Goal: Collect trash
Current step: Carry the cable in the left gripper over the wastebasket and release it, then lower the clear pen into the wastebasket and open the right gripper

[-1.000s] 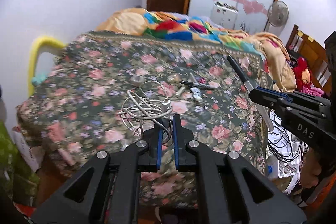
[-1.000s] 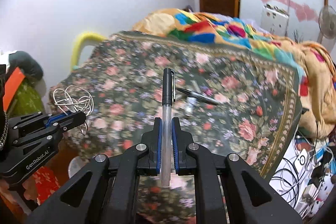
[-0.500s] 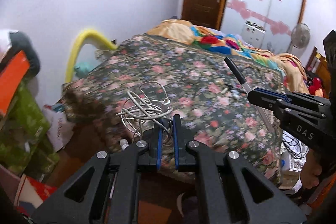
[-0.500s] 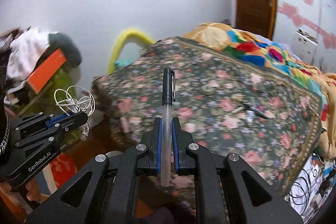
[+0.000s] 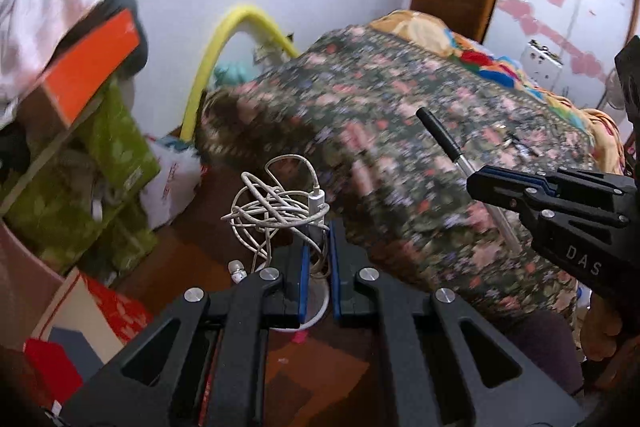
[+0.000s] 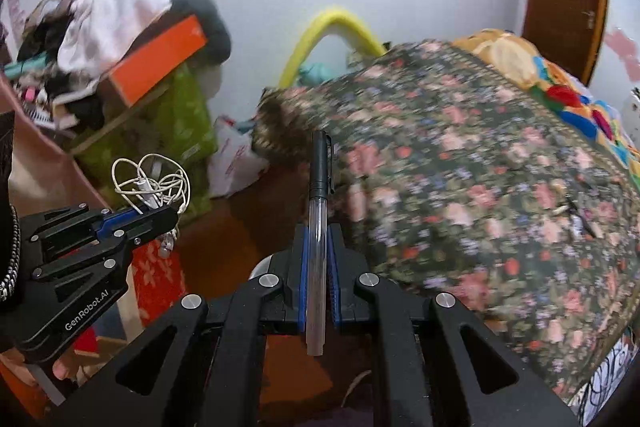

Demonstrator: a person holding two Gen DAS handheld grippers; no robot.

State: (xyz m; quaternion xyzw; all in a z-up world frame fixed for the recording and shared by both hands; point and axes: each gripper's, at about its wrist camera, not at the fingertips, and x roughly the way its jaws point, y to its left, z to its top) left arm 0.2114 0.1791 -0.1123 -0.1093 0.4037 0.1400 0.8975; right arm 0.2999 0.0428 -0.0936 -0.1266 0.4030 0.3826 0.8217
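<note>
My left gripper is shut on a tangled white cable and holds it in the air left of the bed corner. The cable also shows in the right wrist view, sticking up from the left gripper. My right gripper is shut on a pen with a black cap and clear barrel, pointing forward. In the left wrist view the right gripper holds the pen tilted up to the left. Small items lie on the floral bedspread.
The bed with the floral cover fills the right. A yellow foam tube arches by the wall. Green boxes, an orange box and clothes pile up on the left. A white plastic bag lies on the floor.
Both grippers have swung left and away from the bed, still holding the cable and the pen. The clutter pile at the left has come into view.
</note>
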